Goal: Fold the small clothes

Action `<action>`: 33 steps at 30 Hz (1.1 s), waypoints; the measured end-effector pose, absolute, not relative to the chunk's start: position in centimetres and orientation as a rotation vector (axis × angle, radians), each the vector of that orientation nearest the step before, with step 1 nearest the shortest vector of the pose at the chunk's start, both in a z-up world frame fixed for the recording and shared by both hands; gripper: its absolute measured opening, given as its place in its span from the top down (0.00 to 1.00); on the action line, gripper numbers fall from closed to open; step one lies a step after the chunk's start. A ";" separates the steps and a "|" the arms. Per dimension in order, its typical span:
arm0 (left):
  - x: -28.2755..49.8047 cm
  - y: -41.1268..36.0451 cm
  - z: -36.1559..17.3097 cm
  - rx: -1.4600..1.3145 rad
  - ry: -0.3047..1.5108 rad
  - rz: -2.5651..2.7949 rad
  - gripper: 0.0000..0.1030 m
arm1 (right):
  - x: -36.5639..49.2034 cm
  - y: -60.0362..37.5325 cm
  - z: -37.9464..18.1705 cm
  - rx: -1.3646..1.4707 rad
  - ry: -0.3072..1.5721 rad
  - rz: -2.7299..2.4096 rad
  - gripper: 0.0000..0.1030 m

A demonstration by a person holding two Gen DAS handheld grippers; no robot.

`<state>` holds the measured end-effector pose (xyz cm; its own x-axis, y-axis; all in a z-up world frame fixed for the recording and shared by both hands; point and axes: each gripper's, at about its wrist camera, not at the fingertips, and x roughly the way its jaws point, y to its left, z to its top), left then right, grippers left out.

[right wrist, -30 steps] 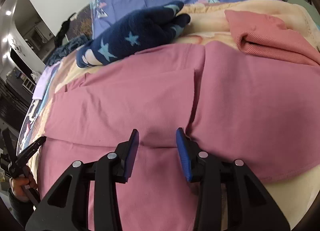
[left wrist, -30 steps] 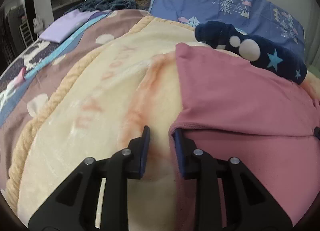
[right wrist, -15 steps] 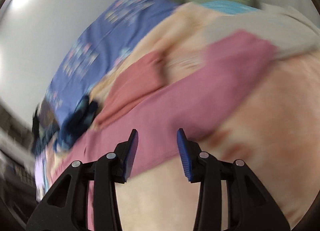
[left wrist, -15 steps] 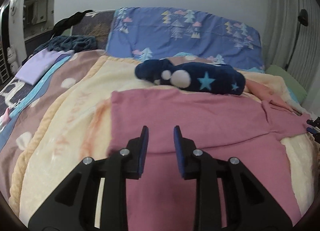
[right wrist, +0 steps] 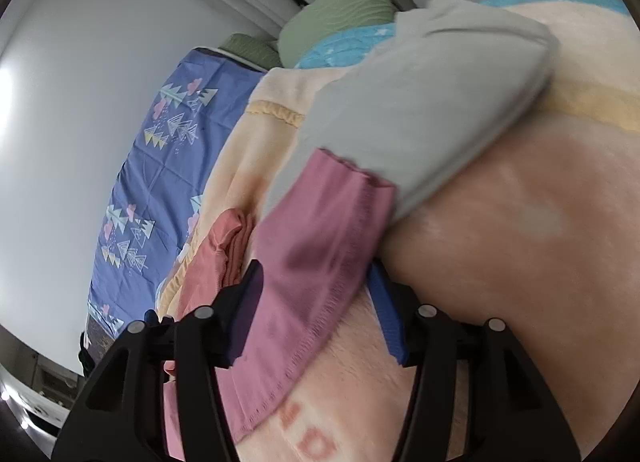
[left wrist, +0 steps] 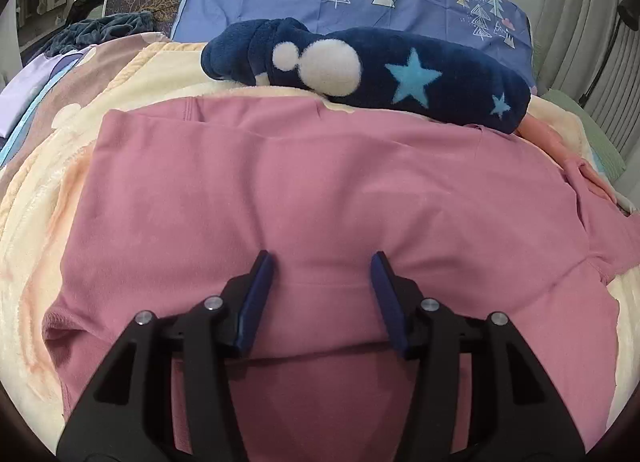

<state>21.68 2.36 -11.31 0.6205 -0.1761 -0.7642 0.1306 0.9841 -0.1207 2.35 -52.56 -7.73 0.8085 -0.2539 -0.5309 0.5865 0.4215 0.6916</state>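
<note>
Left gripper (left wrist: 322, 292): jaws apart, just widened, nothing clamped, poised over the pink garment (left wrist: 312, 189). Right gripper (right wrist: 314, 294): jaws apart, pink garment's hemmed end (right wrist: 320, 246) between them; pad contact not discernible. Pink garment spread flat on cream blanket (left wrist: 36, 197), navy star-patterned fleece (left wrist: 384, 65) at far edge, grey cloth (right wrist: 420, 101) overlapping the hemmed end. Orange lettering on blanket (right wrist: 308, 434), partial, unreadable

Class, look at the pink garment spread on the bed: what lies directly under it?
The pink garment lies on a cream fleece blanket, visible around its edges. Whatever sits beneath its middle is covered.
</note>
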 end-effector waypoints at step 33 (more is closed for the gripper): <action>20.7 1.2 -8.8 -0.483 0.926 -0.587 0.24 | 20.2 -14.1 -10.0 0.417 0.812 0.380 0.86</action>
<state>20.66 1.18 -8.79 0.4674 -0.6546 -0.5942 0.2579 0.7438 -0.6166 20.21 -14.10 -10.04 0.6300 0.4771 -0.6128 -0.1656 0.8535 0.4942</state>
